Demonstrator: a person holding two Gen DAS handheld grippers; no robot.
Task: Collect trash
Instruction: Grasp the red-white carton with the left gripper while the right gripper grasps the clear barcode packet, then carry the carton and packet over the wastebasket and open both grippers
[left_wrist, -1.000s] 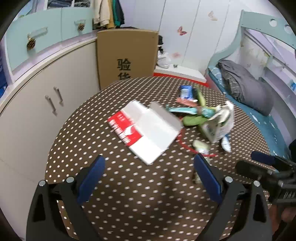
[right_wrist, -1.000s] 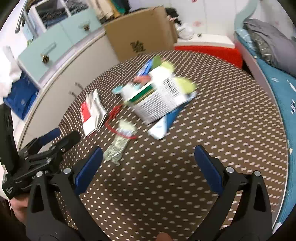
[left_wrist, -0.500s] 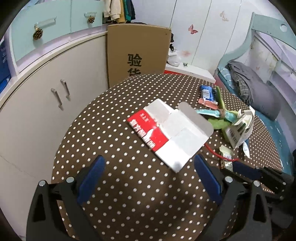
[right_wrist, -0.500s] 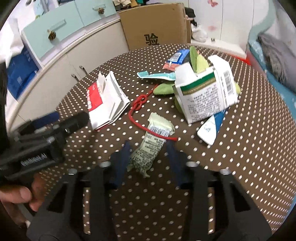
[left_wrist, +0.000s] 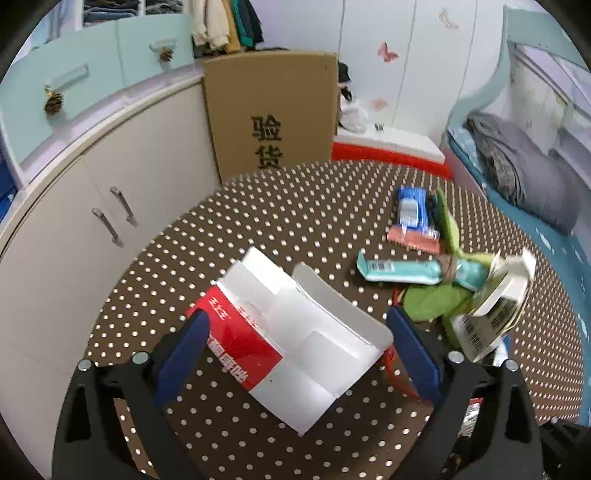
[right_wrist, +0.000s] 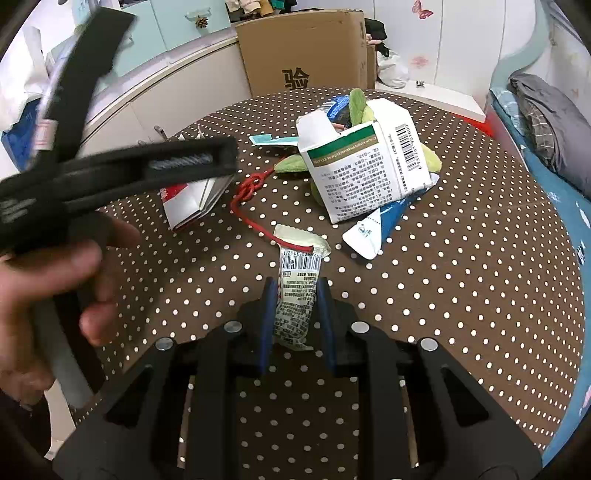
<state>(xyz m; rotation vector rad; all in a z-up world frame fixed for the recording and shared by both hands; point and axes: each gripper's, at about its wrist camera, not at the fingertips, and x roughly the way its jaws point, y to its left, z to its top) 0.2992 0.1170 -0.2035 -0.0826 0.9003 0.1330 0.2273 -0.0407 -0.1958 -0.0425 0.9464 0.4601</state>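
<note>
- Left wrist view: the left gripper (left_wrist: 297, 349) hangs over the brown polka-dot table (left_wrist: 295, 206) with its jaws wide apart; they have just been closing a little. The flattened red-and-white carton (left_wrist: 295, 339) lies between the blue pads, at lower centre of the frame, and the pads do not appear to press on it. Its long axis runs from centre-left of the frame down toward lower centre.
- To the right of the carton in that view lies a teal wrapper (left_wrist: 400, 271), lengthwise across the frame, and above it a blue packet (left_wrist: 412, 212).
- Right wrist view: at far left a hand (right_wrist: 48, 295) grips the blurred black frame of the other gripper.
- At lower centre of the frame, the right gripper (right_wrist: 295, 306) has just been closing and its jaws stand narrow, pressed on the near end of a pale green wrapper (right_wrist: 297, 291). The wrapper's long axis runs straight up the frame, its far end pointing away under a red string (right_wrist: 251, 218).
- Upper right of centre stands a white printed box (right_wrist: 365, 166), tilted, its barcode toward the right.
</note>
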